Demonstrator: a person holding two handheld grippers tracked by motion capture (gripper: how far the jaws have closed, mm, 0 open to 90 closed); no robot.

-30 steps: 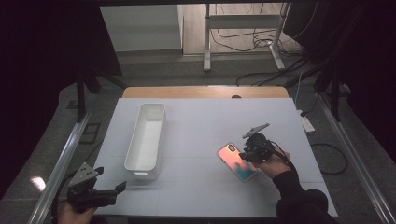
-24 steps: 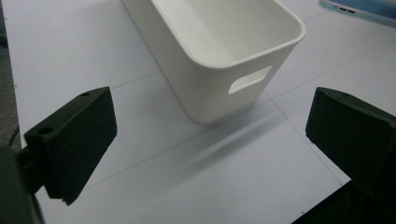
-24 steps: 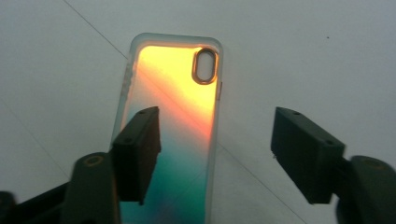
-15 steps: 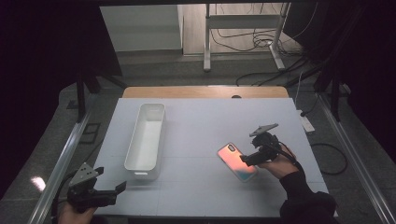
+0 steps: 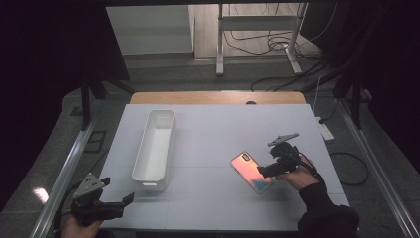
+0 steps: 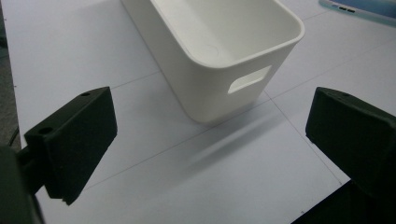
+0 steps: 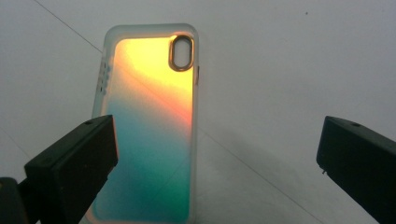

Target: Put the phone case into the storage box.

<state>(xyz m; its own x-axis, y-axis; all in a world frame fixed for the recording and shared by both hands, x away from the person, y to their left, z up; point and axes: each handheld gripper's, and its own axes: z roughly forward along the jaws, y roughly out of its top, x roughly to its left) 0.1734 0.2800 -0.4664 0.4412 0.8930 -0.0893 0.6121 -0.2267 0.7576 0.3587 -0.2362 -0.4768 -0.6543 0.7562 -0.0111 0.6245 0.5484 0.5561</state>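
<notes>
Jaws of both grippers stood released. From the high view, the right gripper (image 5: 275,167) hovered just beside a phone case (image 5: 250,171) lying flat on the table (image 5: 223,134), well apart from the bin (image 5: 155,144); the left gripper (image 5: 106,206) waited near the bin's near end. Its own view showed wide jaws facing the bin's handle slot. Over the case (image 7: 147,126), the right jaws sat off-centre; they probably needed shifting to straddle its long edges before clamping.

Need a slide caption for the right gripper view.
Open right gripper poised over an iridescent phone case lying flat on the white table.
</notes>
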